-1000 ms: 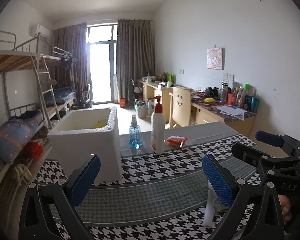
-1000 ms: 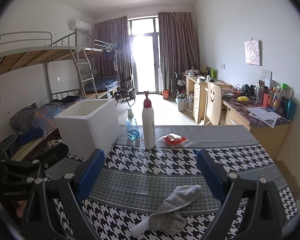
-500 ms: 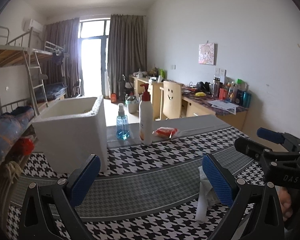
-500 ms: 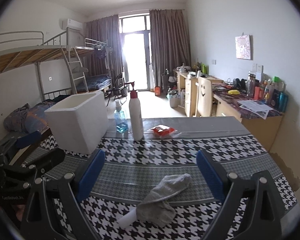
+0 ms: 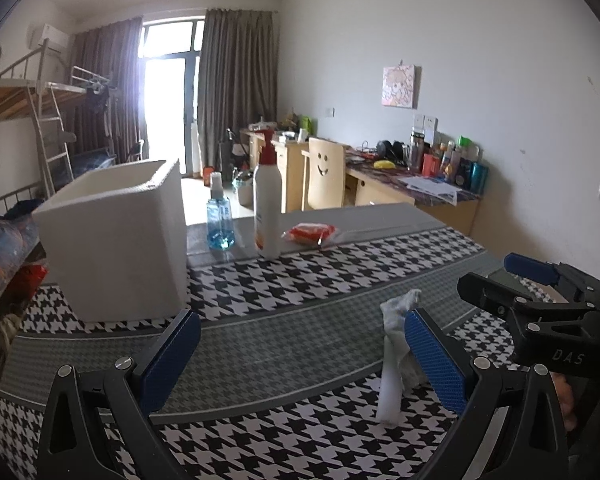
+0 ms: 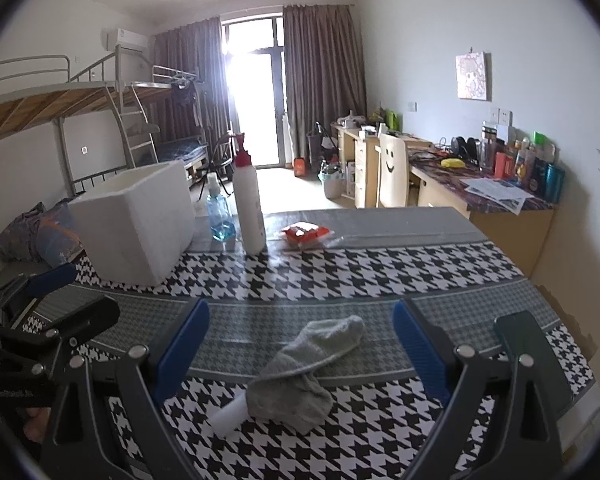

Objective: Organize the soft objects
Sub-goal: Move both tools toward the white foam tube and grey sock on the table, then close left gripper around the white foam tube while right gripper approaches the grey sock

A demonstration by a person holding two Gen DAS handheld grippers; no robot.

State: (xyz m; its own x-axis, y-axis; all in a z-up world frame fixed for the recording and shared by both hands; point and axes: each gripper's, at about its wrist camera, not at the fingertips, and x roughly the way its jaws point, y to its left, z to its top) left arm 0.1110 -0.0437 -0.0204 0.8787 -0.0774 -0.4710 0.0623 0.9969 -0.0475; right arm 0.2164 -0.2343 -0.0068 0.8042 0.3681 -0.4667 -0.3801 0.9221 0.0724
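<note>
A grey sock (image 6: 308, 364) lies crumpled on the houndstooth tablecloth, over a white roll (image 6: 230, 416), between and just ahead of my open right gripper (image 6: 300, 352). In the left wrist view the sock (image 5: 396, 352) lies beside the inner face of the right finger of my open, empty left gripper (image 5: 300, 356). A white foam box (image 5: 116, 236) stands at the back left of the table; it also shows in the right wrist view (image 6: 136, 224). The right gripper shows at the right in the left wrist view (image 5: 540, 292).
A white pump bottle (image 6: 249, 208), a blue spray bottle (image 6: 219, 216) and a red packet (image 6: 306, 236) stand behind the box's right side. The table's right edge (image 6: 560, 304) is near. Bunk beds stand on the left, desks and a chair on the right.
Both grippers have dropped lower and moved toward the sock. The box's inside is no longer visible in the left view. Both grippers stay open.
</note>
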